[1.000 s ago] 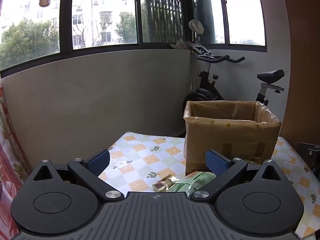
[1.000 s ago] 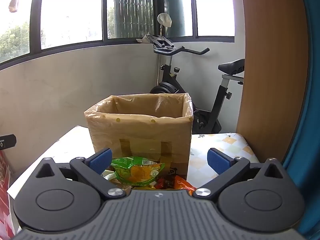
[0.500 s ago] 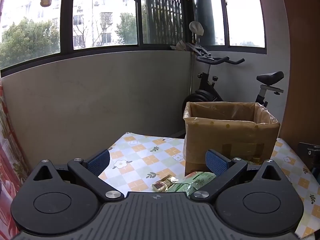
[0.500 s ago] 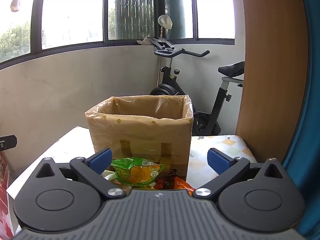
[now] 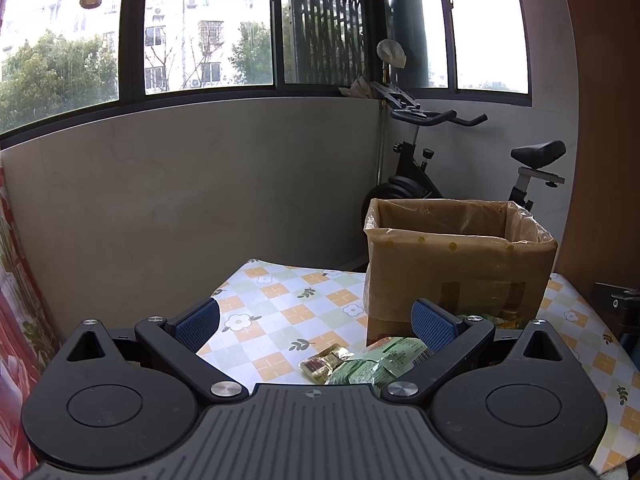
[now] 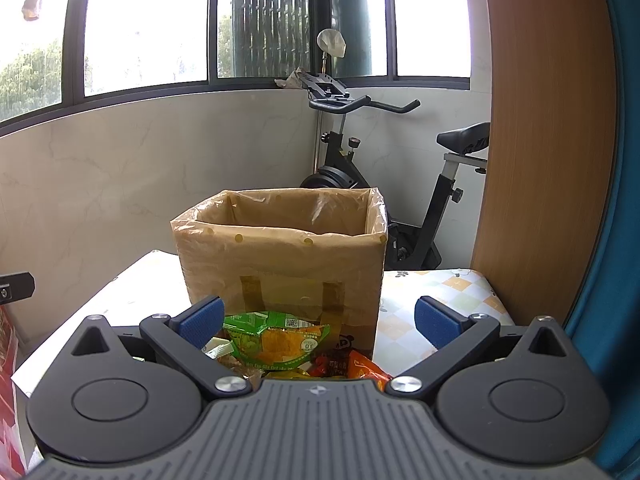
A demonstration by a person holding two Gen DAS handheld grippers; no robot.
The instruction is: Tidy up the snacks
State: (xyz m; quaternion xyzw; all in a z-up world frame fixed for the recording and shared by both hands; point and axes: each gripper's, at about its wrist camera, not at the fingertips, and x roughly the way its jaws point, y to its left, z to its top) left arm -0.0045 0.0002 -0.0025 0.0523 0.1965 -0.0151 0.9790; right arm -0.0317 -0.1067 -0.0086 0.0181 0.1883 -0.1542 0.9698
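looks barely started to me: both my left claw [image 5: 316, 322] and right claw [image 6: 318, 322] hang spread wide and empty, snack packets [image 6: 276, 340] lie piled on the counter [image 5: 280, 300] just near the lined box [image 6: 280, 264], box contents hidden.

Snack packets [image 6: 276, 340] heaped before lined box [image 6: 280, 264]

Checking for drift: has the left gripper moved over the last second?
Barely. The left gripper has dipped very slightly, since the box sits a touch higher in its view.
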